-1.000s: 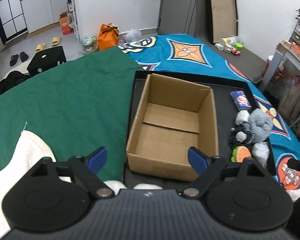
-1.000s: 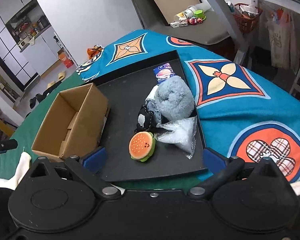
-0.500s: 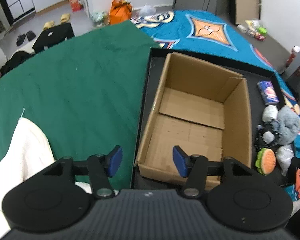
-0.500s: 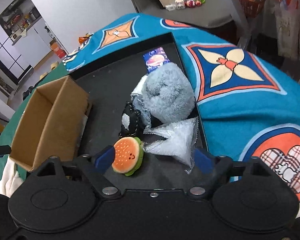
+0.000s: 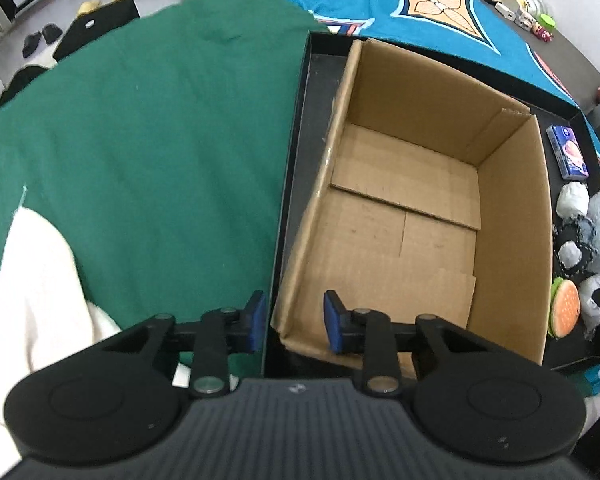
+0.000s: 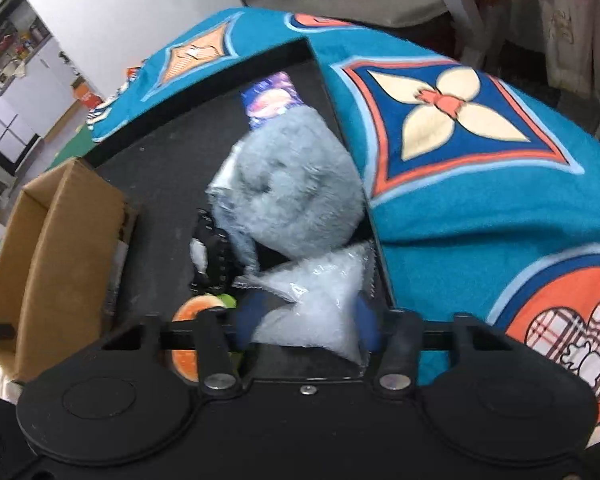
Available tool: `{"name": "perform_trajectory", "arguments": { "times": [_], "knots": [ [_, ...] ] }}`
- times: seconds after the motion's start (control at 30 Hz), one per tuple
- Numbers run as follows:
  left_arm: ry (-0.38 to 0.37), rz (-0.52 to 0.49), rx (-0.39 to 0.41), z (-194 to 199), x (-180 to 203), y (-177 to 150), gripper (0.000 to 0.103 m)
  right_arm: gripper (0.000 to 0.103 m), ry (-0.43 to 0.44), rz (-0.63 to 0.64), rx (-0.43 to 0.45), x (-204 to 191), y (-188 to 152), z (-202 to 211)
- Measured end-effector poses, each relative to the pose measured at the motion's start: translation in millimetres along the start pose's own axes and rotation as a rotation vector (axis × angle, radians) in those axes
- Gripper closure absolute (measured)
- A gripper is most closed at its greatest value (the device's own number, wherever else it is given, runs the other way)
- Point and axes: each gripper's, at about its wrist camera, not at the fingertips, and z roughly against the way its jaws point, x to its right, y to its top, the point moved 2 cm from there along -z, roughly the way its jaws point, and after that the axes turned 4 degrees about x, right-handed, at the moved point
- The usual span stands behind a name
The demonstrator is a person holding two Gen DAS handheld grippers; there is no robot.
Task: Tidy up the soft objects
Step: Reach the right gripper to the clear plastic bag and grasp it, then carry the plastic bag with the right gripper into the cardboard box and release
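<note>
A clear plastic bag of white stuffing is lying at the black tray's near right corner, the right gripper clenching it. A grey plush, burger toy and blue packet are crowding it. The left gripper, part open, is straddling the cardboard box's near-left corner. No writing is legible.

Left gripper jaws narrowed, right gripper half-closed.
</note>
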Motion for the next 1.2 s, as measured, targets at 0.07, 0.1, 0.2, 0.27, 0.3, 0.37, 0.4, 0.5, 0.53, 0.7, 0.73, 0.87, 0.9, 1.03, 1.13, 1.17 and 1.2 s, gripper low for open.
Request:
{"name": "perform_trajectory", "arguments": {
  "times": [0.07, 0.1, 0.2, 0.27, 0.3, 0.37, 0.4, 0.5, 0.53, 0.7, 0.73, 0.87, 0.9, 1.03, 1.13, 1.17, 1.2],
  "knots": [
    [-0.002, -0.004, 0.01, 4, 0, -2, 0.084, 0.07, 0.008, -0.012, 0.006, 3, -4, 0],
    [-0.002, -0.01, 0.021, 5, 1, -3, 0.086, 0.072, 0.009, -0.005, 0.008, 2, -5, 1],
    [-0.005, -0.006, 0.025, 5, 0, -7, 0.093, 0.075, 0.011, 0.021, 0.025, -2, -7, 9],
    [-0.018, -0.011, 0.041, 10, 0, -10, 0.093, 0.075, 0.01, 0.027, 0.038, -4, -9, 16],
    [-0.019, -0.017, 0.048, 13, 0, -11, 0.093, 0.075, 0.013, 0.026, 0.041, -6, -8, 19],
    [-0.014, -0.023, 0.055, 15, -1, -12, 0.093, 0.075, 0.023, 0.033, 0.055, -12, -8, 26],
    [-0.018, -0.023, 0.054, 16, -1, -13, 0.093, 0.075, 0.026, 0.039, 0.061, -15, -8, 29],
    [-0.031, -0.02, 0.048, 17, -2, -11, 0.093, 0.075, 0.039, 0.044, 0.083, -24, -6, 41],
    [-0.034, -0.023, 0.045, 17, -2, -10, 0.092, 0.075, 0.043, 0.05, 0.089, -28, -5, 44],
    [-0.05, -0.035, 0.027, 17, -3, -10, 0.092, 0.075, 0.078, 0.053, 0.113, -46, -1, 62],
    [-0.062, -0.036, 0.02, 16, -3, -9, 0.091, 0.075, 0.082, 0.052, 0.119, -49, 1, 65],
    [-0.057, -0.047, 0.037, 17, -3, -10, 0.092, 0.075, 0.087, 0.077, 0.144, -67, 5, 73],
    [-0.057, -0.053, 0.043, 18, -3, -11, 0.092, 0.075, 0.092, 0.086, 0.15, -73, 5, 75],
    [-0.056, -0.038, 0.066, 19, -5, -13, 0.092, 0.075, 0.084, 0.135, 0.177, -97, 8, 81],
    [-0.092, -0.001, 0.078, 20, -11, -14, 0.093, 0.075, 0.095, 0.153, 0.185, -113, 9, 83],
    [-0.096, 0.007, 0.085, 20, -12, -14, 0.093, 0.075, 0.095, 0.165, 0.189, -119, 9, 83],
    [-0.098, 0.011, 0.093, 21, -14, -15, 0.093, 0.075, 0.097, 0.176, 0.191, -125, 9, 83]
  ]
}}
